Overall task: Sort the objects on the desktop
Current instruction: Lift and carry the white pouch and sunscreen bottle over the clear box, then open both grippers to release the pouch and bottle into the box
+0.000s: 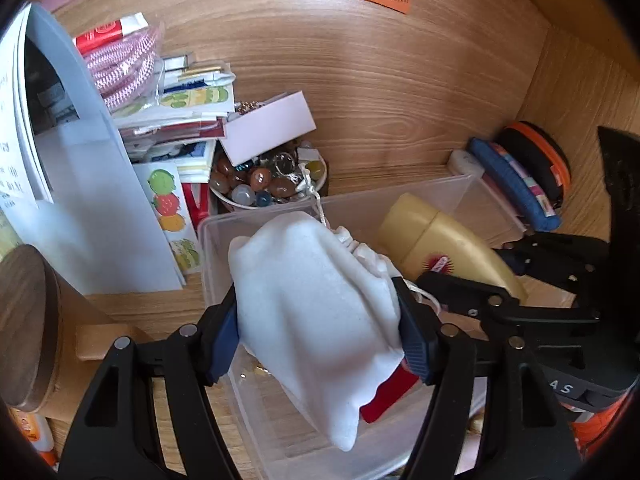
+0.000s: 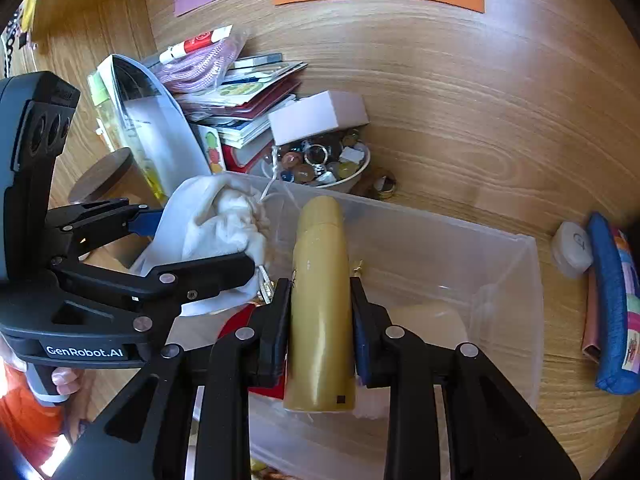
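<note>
Sorting is under way and, by my judgement, well short of finished. Going left to right: a wooden-lidded jar (image 1: pixel 28 320), a leaning white folder (image 1: pixel 80 184) and a heap of packets and booklets (image 1: pixel 176 112) stand unsorted on the tabletop (image 1: pixel 400 92), with a bowl of beads and stones (image 1: pixel 264 184) and a small white box (image 1: pixel 272 128) propped on it.

The left gripper (image 1: pixel 318 320) is clamped on a white drawstring pouch (image 1: pixel 312 292), held above the near-left corner of the clear plastic bin (image 1: pixel 212 248). The right gripper (image 2: pixel 322 308) grips a gold bottle (image 2: pixel 320 292) around its body, also over the bin. Neither item is released yet. The bin already holds something red (image 1: pixel 384 396) beneath the pouch.

Far right, a blue pencil pouch (image 2: pixel 610 304) lies on the tabletop outside the bin.

The left view alone shows a black-and-orange round case (image 1: pixel 536 164) behind the pencil pouch. The right view alone shows a pale object (image 2: pixel 432 320) on the bin floor, a ring-like item (image 2: pixel 384 186) beside the bowl, and a white oval piece (image 2: pixel 572 248) whole.
</note>
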Demonstrator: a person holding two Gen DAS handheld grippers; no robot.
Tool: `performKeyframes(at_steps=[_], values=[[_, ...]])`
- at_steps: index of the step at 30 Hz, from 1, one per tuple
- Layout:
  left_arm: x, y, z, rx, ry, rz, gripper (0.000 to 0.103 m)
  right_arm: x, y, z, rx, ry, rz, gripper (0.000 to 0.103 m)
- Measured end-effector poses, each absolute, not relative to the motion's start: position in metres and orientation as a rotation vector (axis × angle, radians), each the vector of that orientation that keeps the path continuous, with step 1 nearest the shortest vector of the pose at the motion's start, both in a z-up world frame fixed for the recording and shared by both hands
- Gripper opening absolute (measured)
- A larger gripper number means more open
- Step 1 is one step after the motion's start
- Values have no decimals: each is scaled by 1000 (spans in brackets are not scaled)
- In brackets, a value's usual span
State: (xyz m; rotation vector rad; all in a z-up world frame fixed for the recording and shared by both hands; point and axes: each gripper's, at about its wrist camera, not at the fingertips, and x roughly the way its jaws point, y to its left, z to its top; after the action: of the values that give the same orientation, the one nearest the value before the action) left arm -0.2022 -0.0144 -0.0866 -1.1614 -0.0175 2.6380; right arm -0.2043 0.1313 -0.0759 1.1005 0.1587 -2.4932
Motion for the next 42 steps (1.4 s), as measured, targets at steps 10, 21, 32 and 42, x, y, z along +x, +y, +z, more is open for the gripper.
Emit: performKeyframes(at_steps=[10, 21, 32, 42], values=[[-200, -5, -90, -1168, 121, 2684, 70, -196, 122, -81, 1035, 356, -2559, 25], [-197, -5, -89, -1168, 102, 2641, 76, -191, 123, -81, 1029, 333, -2555, 27], [-192, -13, -80, -1161, 52, 2634, 80, -197, 142, -76, 1071, 83, -2516, 37], [-157, -20, -40, -1029, 92, 2750, 90, -161, 159, -32, 952, 49, -2659, 78]])
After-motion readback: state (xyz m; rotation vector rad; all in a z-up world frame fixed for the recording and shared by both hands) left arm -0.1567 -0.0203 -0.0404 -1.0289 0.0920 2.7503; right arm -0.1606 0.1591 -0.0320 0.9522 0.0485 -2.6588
